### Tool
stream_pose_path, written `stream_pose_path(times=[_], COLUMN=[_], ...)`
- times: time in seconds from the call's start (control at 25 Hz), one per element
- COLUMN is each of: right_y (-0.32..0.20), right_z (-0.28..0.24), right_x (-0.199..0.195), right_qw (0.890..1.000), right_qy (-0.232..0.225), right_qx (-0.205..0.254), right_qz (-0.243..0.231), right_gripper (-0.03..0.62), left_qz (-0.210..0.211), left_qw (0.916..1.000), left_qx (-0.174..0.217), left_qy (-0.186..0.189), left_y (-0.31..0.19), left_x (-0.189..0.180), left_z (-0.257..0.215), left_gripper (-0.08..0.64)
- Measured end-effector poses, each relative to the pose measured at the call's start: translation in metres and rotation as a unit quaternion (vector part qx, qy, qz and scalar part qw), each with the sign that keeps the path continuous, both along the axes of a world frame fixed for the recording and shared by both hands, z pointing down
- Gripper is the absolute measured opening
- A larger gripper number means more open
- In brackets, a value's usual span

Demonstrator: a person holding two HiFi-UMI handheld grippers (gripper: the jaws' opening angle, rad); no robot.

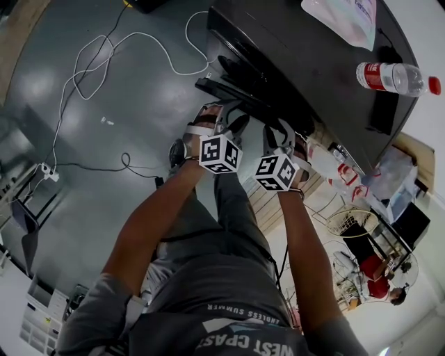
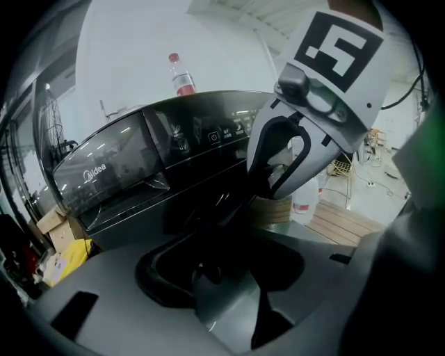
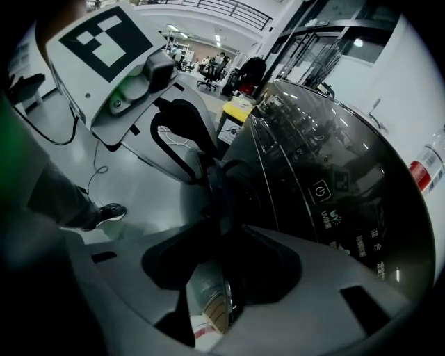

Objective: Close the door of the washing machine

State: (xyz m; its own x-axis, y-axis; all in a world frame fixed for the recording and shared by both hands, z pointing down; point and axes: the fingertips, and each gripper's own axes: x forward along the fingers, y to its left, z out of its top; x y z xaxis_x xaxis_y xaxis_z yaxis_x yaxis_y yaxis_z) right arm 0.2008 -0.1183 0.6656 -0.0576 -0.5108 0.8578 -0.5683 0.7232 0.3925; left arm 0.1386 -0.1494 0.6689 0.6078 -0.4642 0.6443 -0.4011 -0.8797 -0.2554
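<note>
The black washing machine point(image 1: 313, 69) stands at the top of the head view, its dark door point(image 1: 233, 92) swung out toward me. My left gripper point(image 1: 228, 117) and right gripper point(image 1: 279, 132) sit side by side at the door's outer edge. In the right gripper view the door's thin rim point(image 3: 217, 191) runs down between the jaws of my right gripper point(image 3: 222, 274), which stand wide apart. My left gripper point(image 2: 222, 278) also has wide jaws, with the dark door point(image 2: 215, 201) just ahead of them. Each gripper shows in the other's view: right gripper point(image 2: 284, 161), left gripper point(image 3: 186, 142).
A water bottle point(image 1: 393, 76) and a plastic bag point(image 1: 344, 17) lie on top of the machine. White cables point(image 1: 97, 62) and a power strip point(image 1: 45, 170) lie on the grey floor to the left. A wooden pallet point(image 2: 348, 222) with a white jug point(image 2: 306, 201) stands beside the machine.
</note>
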Motion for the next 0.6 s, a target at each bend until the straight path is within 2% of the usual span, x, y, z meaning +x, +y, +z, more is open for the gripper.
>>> stream_pose_path(times=[0.32,0.6], right_y=[-0.021,-0.037], right_z=[0.0,0.001], right_x=[0.009,0.018], right_qw=[0.999,0.996], right_qy=[0.013,0.03], right_qx=[0.019,0.045], right_qz=[0.033,0.072], right_gripper=[0.181,0.186], left_qz=[0.015,-0.004], left_qw=[0.9997,0.9999], left_qx=[0.02,0.016], left_qy=[-0.004,-0.005], left_y=[-0.027,-0.048], left_x=[0.012,0.023], left_z=[-0.001,-0.001], left_gripper=[0.216,0.215])
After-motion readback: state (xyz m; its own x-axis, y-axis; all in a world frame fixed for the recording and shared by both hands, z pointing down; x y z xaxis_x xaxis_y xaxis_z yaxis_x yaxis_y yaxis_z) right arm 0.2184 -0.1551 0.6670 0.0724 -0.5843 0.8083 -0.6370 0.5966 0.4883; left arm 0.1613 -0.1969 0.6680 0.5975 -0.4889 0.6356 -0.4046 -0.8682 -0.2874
